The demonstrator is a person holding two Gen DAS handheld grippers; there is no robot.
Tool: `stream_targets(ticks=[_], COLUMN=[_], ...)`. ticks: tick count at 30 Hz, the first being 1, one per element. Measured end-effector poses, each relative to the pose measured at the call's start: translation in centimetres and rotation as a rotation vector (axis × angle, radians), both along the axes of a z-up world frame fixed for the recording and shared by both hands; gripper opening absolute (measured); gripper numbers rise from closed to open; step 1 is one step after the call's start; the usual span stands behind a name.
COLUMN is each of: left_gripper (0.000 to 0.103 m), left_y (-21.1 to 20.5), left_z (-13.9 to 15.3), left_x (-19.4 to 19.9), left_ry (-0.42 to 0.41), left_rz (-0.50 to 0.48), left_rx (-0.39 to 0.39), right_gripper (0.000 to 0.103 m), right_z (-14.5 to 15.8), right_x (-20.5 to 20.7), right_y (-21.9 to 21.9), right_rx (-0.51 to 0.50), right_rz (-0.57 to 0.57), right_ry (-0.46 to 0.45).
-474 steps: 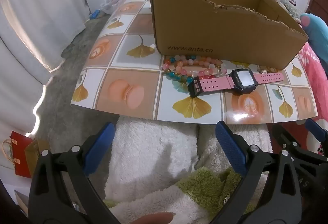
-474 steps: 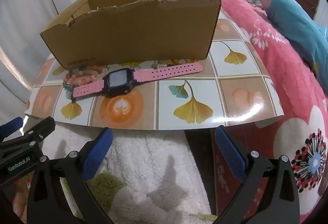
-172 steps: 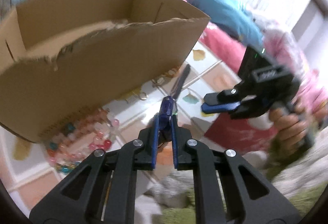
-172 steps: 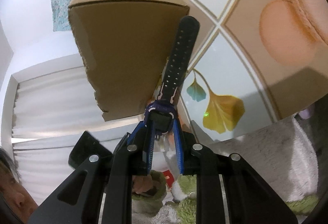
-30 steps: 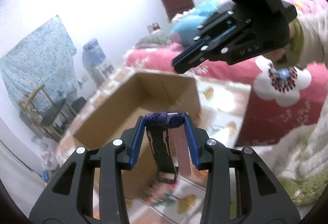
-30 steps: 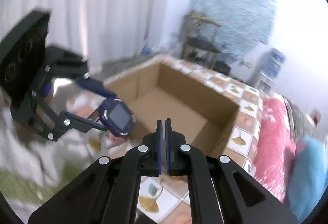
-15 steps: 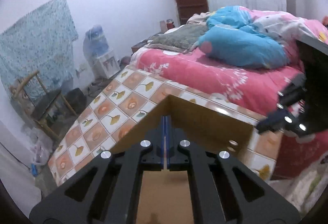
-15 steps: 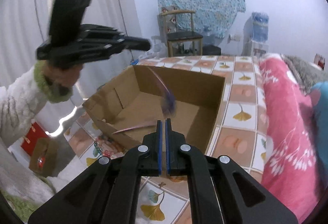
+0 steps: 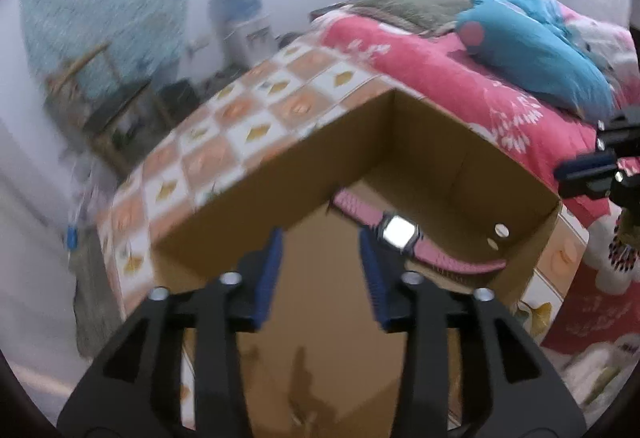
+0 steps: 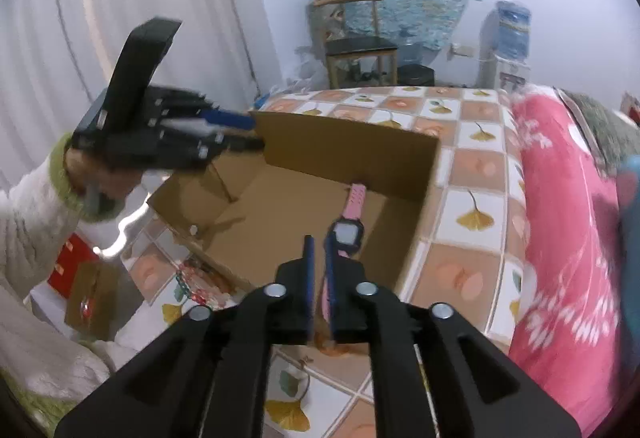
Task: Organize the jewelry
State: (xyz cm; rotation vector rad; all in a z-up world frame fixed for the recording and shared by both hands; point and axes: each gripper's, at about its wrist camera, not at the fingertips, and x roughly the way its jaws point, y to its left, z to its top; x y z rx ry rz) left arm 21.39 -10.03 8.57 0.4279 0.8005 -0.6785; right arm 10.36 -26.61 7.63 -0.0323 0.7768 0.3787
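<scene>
The pink watch (image 9: 400,234) with a dark case lies flat on the floor of the brown cardboard box (image 9: 280,173). It also shows in the right wrist view (image 10: 349,226), inside the box (image 10: 348,153). My left gripper (image 9: 320,270) is open and empty, above the box's near side. My right gripper (image 10: 319,270) has its jaws slightly apart with nothing between them, above the box's near wall. A bead bracelet (image 10: 196,286) lies on the tiled mat outside the box.
The tiled ginkgo-pattern mat (image 10: 472,213) covers the table. A pink floral bed (image 10: 568,238) lies to the right with a blue pillow (image 9: 532,49). A chair (image 10: 356,37) and water dispenser (image 10: 508,33) stand by the far wall. A red bag (image 10: 72,258) sits on the floor.
The watch has dropped from the left gripper and now lies in the box. The left gripper has opened wide. The right gripper has opened a little.
</scene>
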Motion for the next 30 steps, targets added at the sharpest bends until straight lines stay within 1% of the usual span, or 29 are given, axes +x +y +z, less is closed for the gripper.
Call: stream_targets(ticks=[1,2,4,6,7,8,9,11,12,15,17,20,22,26,27,30], left_gripper=[0.06,0.064,0.077,0.083,0.084,0.085,0.085,0.085,0.085,0.086,0.086,0.087,0.087,0.087,0.087,0.087], left_y=[0.7,1.4,2.8,3.9,4.6,5.0,5.3,5.9,6.0,6.2,6.4,6.4,6.6,7.1,7.3,7.9], left_z=[0.0,0.0,0.1,0.3,0.2,0.2,0.2,-0.3,-0.4,-0.9,-1.4,-1.7,-1.9,-2.2,-2.3,-2.5], left_x=[-0.4,-0.6,-1.1,-1.5,-1.8,-1.9,-2.0,-2.1,-2.1,-2.2,-2.4,-2.4,-2.4,-2.4,-2.4,-2.1], left_ry=[0.007,0.006,-0.005,-0.021,-0.053,-0.072,-0.081,-0.087,-0.086,-0.083,-0.087,-0.095,-0.098,-0.102,-0.101,-0.088], left_rz=[0.035,0.07,0.132,0.173,0.218,0.243,0.258,0.29,0.294,0.291,0.295,0.291,0.285,0.282,0.282,0.289], left_rx=[-0.011,-0.024,-0.051,-0.075,-0.077,-0.08,-0.084,-0.08,-0.08,-0.087,-0.085,-0.082,-0.093,-0.111,-0.114,-0.132], right_gripper=[0.038,0.043,0.044,0.044,0.044,0.044,0.044,0.044,0.044,0.044,0.044,0.044,0.043,0.042,0.042,0.042], right_z=[0.5,0.8,1.1,0.3,-0.3,-1.4,-2.8,-5.3,-6.6,-9.7,-11.5,-13.3,-13.9,-13.9,-13.8,-13.3], right_x=[0.6,1.3,3.6,6.4,7.5,9.3,11.0,13.6,14.8,17.4,18.8,19.6,19.7,19.2,19.0,18.7], right_y=[0.8,1.5,3.3,4.8,5.3,6.0,6.5,6.9,7.0,7.0,6.7,6.5,6.3,6.5,6.6,6.9], right_rx=[-0.017,-0.031,-0.066,-0.093,-0.105,-0.125,-0.141,-0.165,-0.193,-0.287,-0.317,-0.382,-0.365,-0.394,-0.38,-0.258], right_rz=[0.011,0.02,0.042,0.053,0.047,0.041,0.038,0.009,-0.017,-0.087,-0.127,-0.158,-0.152,-0.133,-0.119,-0.053], right_ry=[0.007,0.018,0.077,0.178,0.226,0.307,0.393,0.524,0.578,0.664,0.723,0.771,0.794,0.77,0.769,0.768])
